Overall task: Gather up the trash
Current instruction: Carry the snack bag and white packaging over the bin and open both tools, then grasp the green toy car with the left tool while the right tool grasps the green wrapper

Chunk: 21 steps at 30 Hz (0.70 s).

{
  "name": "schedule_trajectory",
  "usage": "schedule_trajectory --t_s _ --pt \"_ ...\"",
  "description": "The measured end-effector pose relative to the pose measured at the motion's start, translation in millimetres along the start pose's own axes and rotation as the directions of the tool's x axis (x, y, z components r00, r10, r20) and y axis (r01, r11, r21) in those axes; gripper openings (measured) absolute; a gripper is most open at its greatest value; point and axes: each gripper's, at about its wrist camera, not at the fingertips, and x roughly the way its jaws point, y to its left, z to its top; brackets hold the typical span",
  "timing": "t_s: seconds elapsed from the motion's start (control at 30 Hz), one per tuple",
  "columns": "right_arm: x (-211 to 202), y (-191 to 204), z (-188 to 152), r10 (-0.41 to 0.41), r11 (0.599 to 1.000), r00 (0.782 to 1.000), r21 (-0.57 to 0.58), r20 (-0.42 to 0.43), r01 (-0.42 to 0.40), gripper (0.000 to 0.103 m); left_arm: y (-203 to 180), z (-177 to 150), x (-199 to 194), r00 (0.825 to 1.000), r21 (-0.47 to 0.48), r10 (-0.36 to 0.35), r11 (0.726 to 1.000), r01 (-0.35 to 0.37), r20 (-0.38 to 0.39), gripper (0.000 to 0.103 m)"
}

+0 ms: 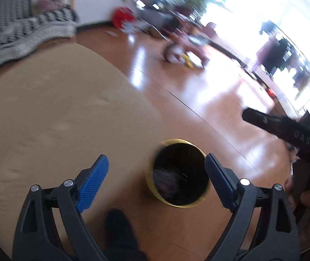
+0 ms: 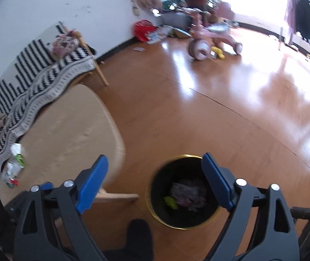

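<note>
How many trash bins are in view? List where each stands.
1. The gold-rimmed black trash bin stands on the wooden floor, just right of the beige table, below both open grippers. Others may be hidden in the blurred clutter by the far wall.

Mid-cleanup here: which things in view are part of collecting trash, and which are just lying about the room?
Job:
- black bin with gold rim, trash already inside
- crumpled wrappers on the tan table
- left gripper and right gripper, both open and empty

Lying about:
- pink tricycle
- yellow toy
- red bag
- striped blanket
</note>
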Motion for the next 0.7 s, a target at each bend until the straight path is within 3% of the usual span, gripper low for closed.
schedule_trajectory --t_s 0.1,0.23,0.4,0.57,0.63,0.7 --pt "13 75 4 0.084 0.994 0.996 -0.064 -0.019 -0.085 0.087 73 2 -51 0.990 -0.023 0.121 0.993 -0.119 0.077 0.091" --pt "33 188 -7 0.186 0.964 0.980 -0.183 -0.068 -0.195 0.088 176 -23 -105 0.962 -0.108 0.249 0.965 -0.238 0.108 0.092" --pt "61 354 -42 0.324 0.874 0.930 -0.320 -0.175 -0.365 0.088 303 -67 -169 0.909 -0.255 0.408 0.891 -0.376 0.084 0.092" --pt "83 466 -74 0.390 0.795 0.888 -0.399 -0.243 -0.458 0.088 391 -102 -211 0.849 -0.354 0.526 0.804 -0.479 0.046 0.092" --pt "91 494 -85 0.379 0.772 0.891 -0.447 -0.249 -0.453 0.088 416 -111 -218 0.844 -0.403 0.534 0.783 -0.473 0.047 0.092" --pt "104 516 -92 0.381 0.748 0.884 -0.472 -0.270 -0.466 0.088 436 -116 -219 0.859 -0.421 0.510 0.789 -0.448 0.041 0.092"
